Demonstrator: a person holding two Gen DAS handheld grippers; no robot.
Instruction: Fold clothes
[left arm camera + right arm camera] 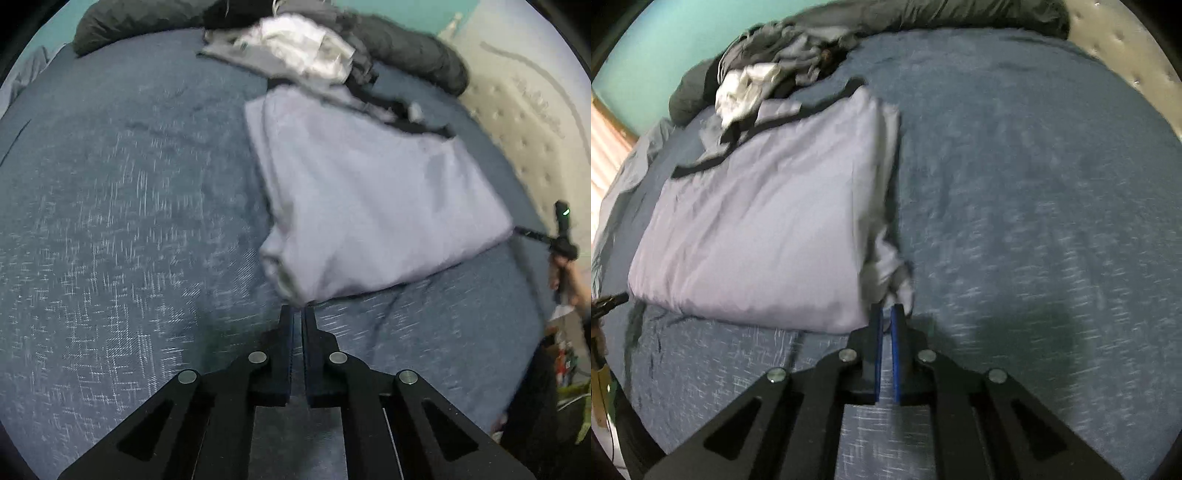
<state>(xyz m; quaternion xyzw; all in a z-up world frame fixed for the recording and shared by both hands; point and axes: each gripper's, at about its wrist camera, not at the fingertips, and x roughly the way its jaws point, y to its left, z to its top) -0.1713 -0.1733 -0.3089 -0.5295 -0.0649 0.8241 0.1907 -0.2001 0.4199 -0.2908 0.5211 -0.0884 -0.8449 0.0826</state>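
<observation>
Blue speckled bedding (110, 229) covers the bed, and a folded lavender garment (369, 199) lies on it in front of a heap of unfolded clothes (295, 51) and a dark duvet (406, 48). The left gripper (298, 314) has its fingers drawn narrow on the garment's near corner. Only the left view catches the other tool, out at the garment's far corner, with a padded headboard (535, 122) behind. From the right wrist, the right gripper (886, 312) pinches crumpled layers at its own corner, and a teal wall (676, 44) shows.
</observation>
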